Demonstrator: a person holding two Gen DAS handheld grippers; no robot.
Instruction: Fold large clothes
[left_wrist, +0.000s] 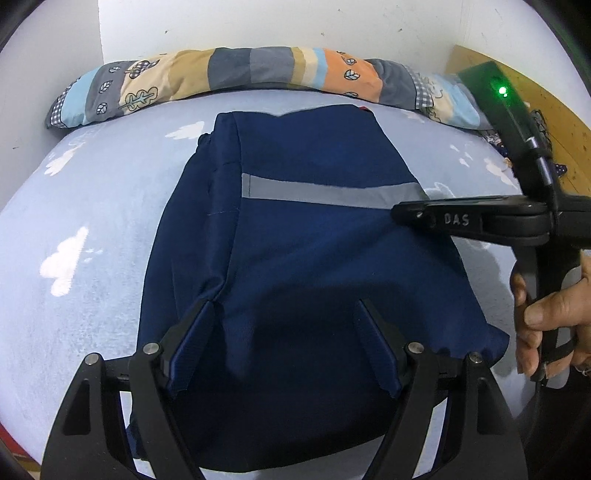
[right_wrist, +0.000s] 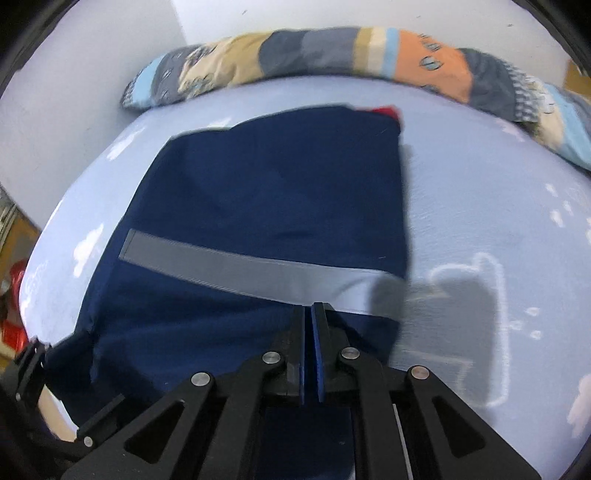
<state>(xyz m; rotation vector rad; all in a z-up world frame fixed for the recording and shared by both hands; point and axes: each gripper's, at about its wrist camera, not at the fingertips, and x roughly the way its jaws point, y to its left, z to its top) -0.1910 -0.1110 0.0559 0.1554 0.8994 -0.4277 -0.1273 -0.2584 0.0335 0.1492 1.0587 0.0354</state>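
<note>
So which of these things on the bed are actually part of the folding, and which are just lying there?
Part of the job:
- navy garment with grey stripe
- left gripper, open over it
- right gripper, shut

Just lying about:
- patchwork pillow
- blue cloud-print sheet underneath
- wooden board

Even, cool indoor light fills both views; the fisheye bends the bed (left_wrist: 92, 206) into a dome with black corners. The left wrist view is sharp, with a green lamp (left_wrist: 502, 90) glaring at its right edge. The right wrist view is motion-smeared, with a soft grey shadow near the bed's right edge
</note>
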